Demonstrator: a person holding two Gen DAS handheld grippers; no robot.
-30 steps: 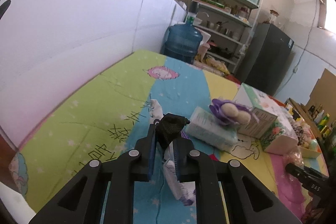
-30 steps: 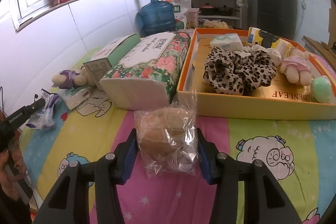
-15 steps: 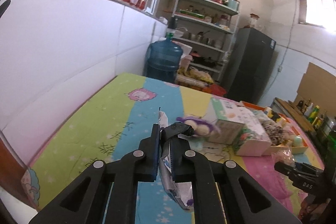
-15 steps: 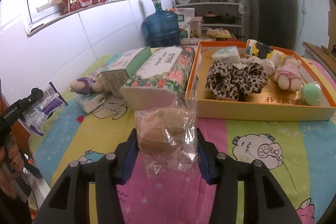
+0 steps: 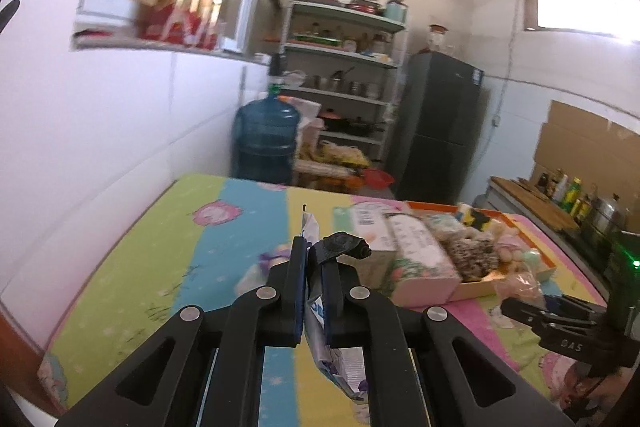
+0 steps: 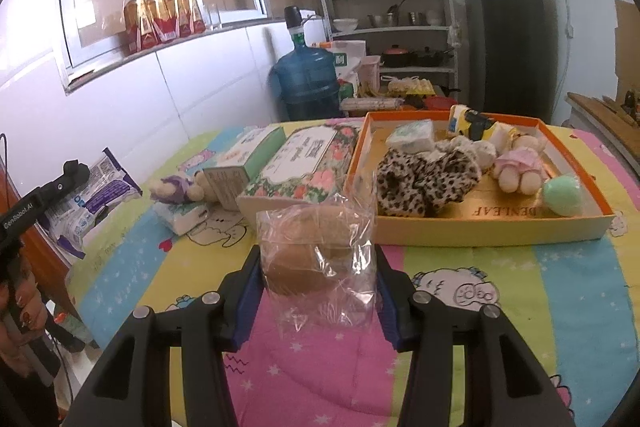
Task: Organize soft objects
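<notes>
Far left, above the table's edge: left gripper (image 5: 314, 279) clamped on a white-and-purple wipes packet (image 6: 90, 197), lifted off the striped cartoon cloth (image 6: 520, 291). Centre: purple plush (image 6: 176, 187), 2 tissue boxes (image 6: 304, 163). Front: right gripper (image 6: 318, 291) squeezing a clear-wrapped brown bun (image 6: 308, 259). Right: orange tray (image 6: 480, 227) holding leopard scrunchie (image 6: 424, 183), doll (image 6: 516, 167), green ball (image 6: 562, 195).

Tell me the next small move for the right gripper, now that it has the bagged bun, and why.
Probably carry it forward and a little right, over the near wall of the orange tray. The right gripper is shut on the bagged bun, held above the tablecloth short of the tray. The bare patch in front of the leopard scrunchie looks like a free spot.
</notes>
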